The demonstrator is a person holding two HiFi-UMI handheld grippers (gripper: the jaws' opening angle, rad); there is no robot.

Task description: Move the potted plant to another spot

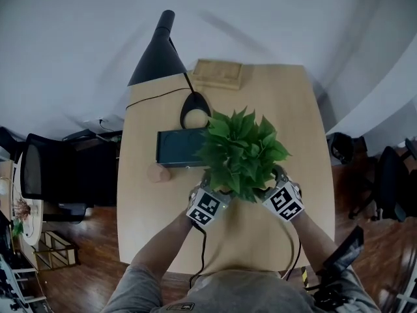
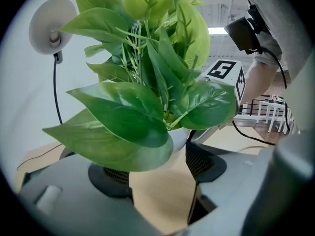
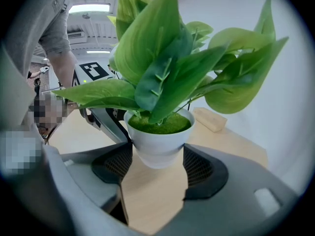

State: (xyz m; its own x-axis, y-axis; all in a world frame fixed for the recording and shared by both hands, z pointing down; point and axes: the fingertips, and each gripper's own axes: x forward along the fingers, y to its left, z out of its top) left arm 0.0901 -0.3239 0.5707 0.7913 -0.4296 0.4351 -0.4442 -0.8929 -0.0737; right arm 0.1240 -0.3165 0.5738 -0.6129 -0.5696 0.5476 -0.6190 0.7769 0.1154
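Note:
The potted plant (image 1: 241, 152), broad green leaves in a small white pot, is near the middle of the wooden table (image 1: 287, 109). My left gripper (image 1: 218, 191) and right gripper (image 1: 270, 186) meet under the leaves from either side. In the right gripper view the white pot (image 3: 160, 136) sits between the dark pads of my right gripper (image 3: 157, 163), which touch its sides, and its base hangs above the tabletop. In the left gripper view leaves hide most of the pot (image 2: 179, 135), which sits at the tips of my left gripper (image 2: 157, 166).
A black desk lamp (image 1: 159, 51) with its base (image 1: 194, 109) stands at the back left. A dark flat box (image 1: 179, 147) lies just left of the plant, a small wooden cylinder (image 1: 158, 173) beside it. A wooden block (image 1: 218, 74) lies at the far edge. Black chairs (image 1: 58, 175) flank the table.

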